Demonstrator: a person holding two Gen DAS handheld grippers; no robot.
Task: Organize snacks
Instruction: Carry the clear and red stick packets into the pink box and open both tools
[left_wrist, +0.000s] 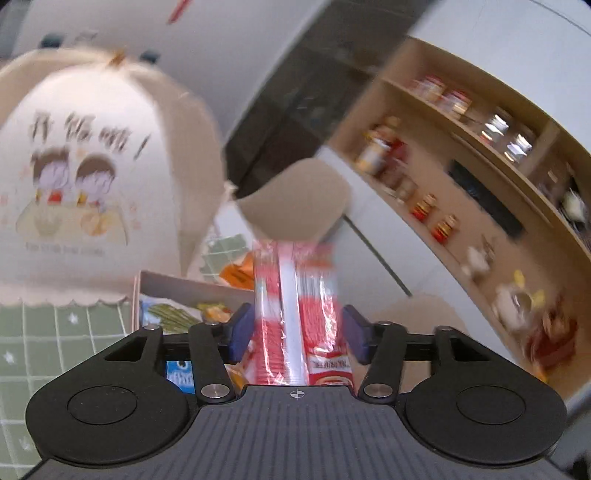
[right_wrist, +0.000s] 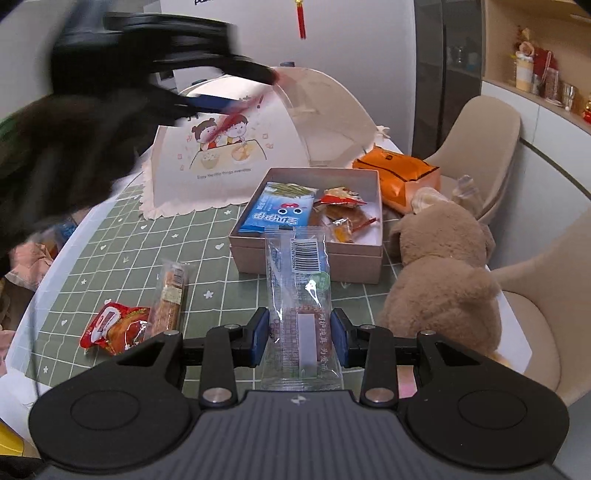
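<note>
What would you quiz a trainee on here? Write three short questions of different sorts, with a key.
1. True or false: the left gripper holds a red-and-white packet.
2. What lies nearest the blue packet in the open box? A) a plush bear B) small orange-red snack packets C) a jar
3. Fill in: the right gripper is shut on a ____ wrapper with a barcode.

Key: 1 true; 2 B, the snack packets; 3 clear.
</note>
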